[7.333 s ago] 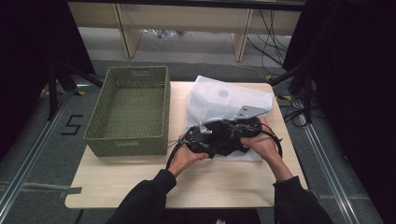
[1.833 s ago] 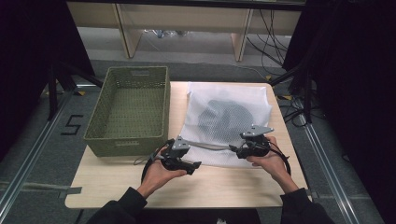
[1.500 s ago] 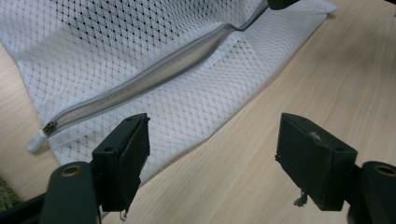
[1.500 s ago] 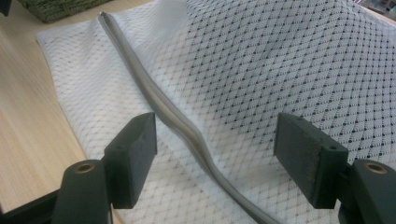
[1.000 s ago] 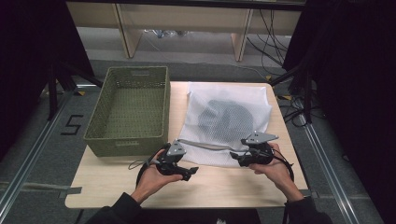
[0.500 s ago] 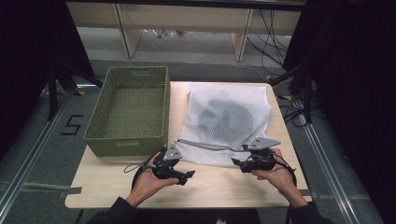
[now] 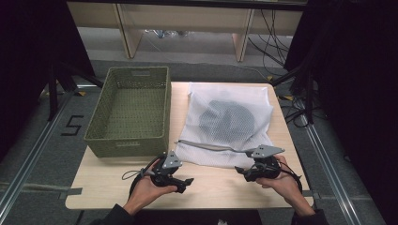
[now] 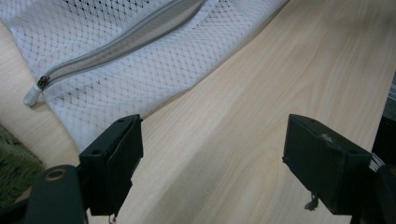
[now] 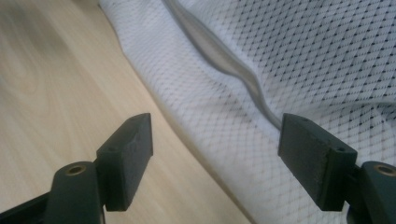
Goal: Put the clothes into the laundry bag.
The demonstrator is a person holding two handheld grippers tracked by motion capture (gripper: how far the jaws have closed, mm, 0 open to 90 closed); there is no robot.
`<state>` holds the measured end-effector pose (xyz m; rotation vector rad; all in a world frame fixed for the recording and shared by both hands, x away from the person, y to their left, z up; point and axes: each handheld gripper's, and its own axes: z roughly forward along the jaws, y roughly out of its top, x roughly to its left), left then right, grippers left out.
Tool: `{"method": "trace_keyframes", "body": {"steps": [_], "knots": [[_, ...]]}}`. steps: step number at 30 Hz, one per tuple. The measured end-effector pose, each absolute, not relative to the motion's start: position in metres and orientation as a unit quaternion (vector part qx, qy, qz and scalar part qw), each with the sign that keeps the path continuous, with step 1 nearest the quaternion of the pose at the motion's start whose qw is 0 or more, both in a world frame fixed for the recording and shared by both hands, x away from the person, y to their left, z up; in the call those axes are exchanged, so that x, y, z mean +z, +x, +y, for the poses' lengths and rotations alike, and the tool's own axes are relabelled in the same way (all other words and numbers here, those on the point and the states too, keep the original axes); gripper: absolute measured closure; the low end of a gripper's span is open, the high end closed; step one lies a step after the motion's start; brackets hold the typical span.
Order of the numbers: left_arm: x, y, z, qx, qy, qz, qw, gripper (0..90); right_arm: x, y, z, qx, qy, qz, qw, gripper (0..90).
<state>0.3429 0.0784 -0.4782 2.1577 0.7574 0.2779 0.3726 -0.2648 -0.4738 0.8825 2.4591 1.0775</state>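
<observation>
A white mesh laundry bag (image 7: 228, 123) lies flat on the table with a dark rounded item (image 7: 227, 119) inside it. Its grey zipper (image 7: 211, 147) runs along the near edge and looks closed. My left gripper (image 7: 187, 182) is open just off the bag's near left corner, with bare wood between its jaws. In the left gripper view (image 8: 219, 172) the bag (image 8: 116, 79), the zipper (image 8: 121, 46) and its pull (image 8: 42, 83) lie ahead. My right gripper (image 7: 240, 171) is open at the bag's near right edge. In the right gripper view (image 9: 219, 158) the mesh (image 9: 303, 60) lies under the open jaws.
A green woven basket (image 7: 129, 140) stands on the table's left side, its corner (image 8: 11, 170) close to the left gripper. The light wooden table (image 7: 216, 192) has a free strip along its front edge. Cables and shelf legs lie on the floor beyond the far edge.
The two grippers, together on the bag's near edge at first, have spread apart and drawn back toward the front of the table. The right one slid back a little over the last second.
</observation>
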Motion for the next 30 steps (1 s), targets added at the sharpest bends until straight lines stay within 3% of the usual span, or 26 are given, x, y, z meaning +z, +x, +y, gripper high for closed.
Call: {"method": "trace_keyframes", "body": {"steps": [12, 30], "knots": [[-0.481, 0.328, 0.075, 0.113, 0.868, 0.285, 0.392, 19.6, -0.478, 0.351, -0.274, 0.361, 0.295, 0.87, 0.162, 26.8], [-0.485, 0.333, 0.078, 0.115, 0.867, 0.294, 0.386, 19.7, -0.478, 0.352, -0.275, 0.356, 0.287, 0.873, 0.17, 26.7]]}}
